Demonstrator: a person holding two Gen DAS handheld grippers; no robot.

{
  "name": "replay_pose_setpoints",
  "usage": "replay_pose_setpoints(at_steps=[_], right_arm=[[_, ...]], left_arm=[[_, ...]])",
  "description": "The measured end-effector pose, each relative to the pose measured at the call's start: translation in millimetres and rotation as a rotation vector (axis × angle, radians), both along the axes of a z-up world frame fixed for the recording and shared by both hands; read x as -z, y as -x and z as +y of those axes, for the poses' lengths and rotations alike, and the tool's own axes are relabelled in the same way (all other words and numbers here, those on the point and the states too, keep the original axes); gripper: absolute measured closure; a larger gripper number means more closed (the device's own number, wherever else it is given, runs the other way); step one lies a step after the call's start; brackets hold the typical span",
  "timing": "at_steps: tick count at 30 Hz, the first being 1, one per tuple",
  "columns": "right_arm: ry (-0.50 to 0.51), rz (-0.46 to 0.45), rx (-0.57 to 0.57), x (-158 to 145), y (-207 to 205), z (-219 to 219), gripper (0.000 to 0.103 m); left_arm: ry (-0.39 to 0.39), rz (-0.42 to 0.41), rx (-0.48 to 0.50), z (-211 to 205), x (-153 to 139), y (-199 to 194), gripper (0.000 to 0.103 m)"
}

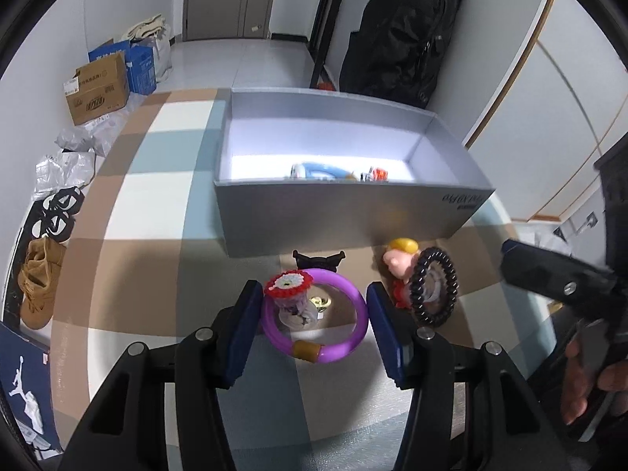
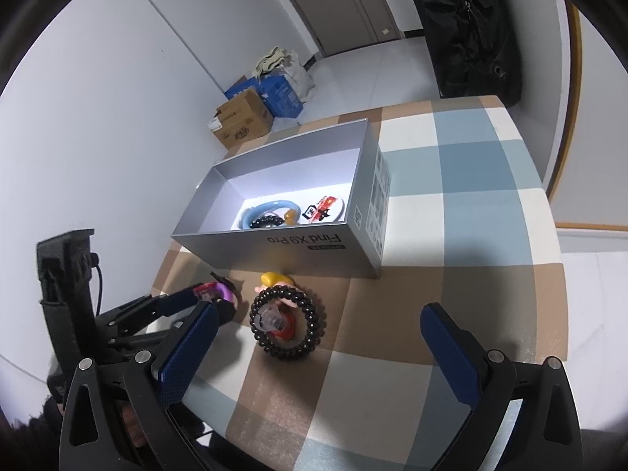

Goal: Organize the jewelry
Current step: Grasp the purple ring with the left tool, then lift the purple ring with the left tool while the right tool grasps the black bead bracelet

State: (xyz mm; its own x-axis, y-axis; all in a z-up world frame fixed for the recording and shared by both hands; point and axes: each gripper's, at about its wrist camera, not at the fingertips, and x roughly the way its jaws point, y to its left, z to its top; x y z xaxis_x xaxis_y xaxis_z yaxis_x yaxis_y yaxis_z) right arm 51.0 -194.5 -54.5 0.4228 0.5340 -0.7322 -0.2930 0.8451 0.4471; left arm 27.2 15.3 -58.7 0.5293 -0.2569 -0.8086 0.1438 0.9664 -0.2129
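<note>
A purple bangle (image 1: 355,318) lies on the checked tablecloth between the fingers of my left gripper (image 1: 316,304), which is open around it, pads close to its sides. A red-and-white crocheted piece (image 1: 288,283) rests on the bangle's far left. A black bead bracelet (image 1: 433,286) lies to the right over a small doll (image 1: 400,259); it shows in the right wrist view (image 2: 288,324) too. My right gripper (image 2: 318,329) is open and empty just behind the bracelet. An open grey box (image 1: 337,216) holds a blue bangle (image 2: 267,210), dark beads and a badge (image 2: 324,208).
A black bow clip (image 1: 318,259) lies by the box's front wall. Cardboard boxes (image 1: 100,86), bags and shoes (image 1: 39,278) sit on the floor to the left. A black bag (image 1: 404,27) hangs behind the table. The table's right edge (image 2: 557,235) is close.
</note>
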Motion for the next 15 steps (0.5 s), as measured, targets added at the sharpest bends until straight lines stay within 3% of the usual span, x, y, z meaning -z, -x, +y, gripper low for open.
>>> replay_pose_setpoints(at_steps=[15], right_arm=[[0.064, -0.003, -0.079, 7.0, 7.9, 21.4, 0.0]], left_arm=[[0.213, -0.101, -0.074, 31.4, -31.3, 0.5, 0.054]])
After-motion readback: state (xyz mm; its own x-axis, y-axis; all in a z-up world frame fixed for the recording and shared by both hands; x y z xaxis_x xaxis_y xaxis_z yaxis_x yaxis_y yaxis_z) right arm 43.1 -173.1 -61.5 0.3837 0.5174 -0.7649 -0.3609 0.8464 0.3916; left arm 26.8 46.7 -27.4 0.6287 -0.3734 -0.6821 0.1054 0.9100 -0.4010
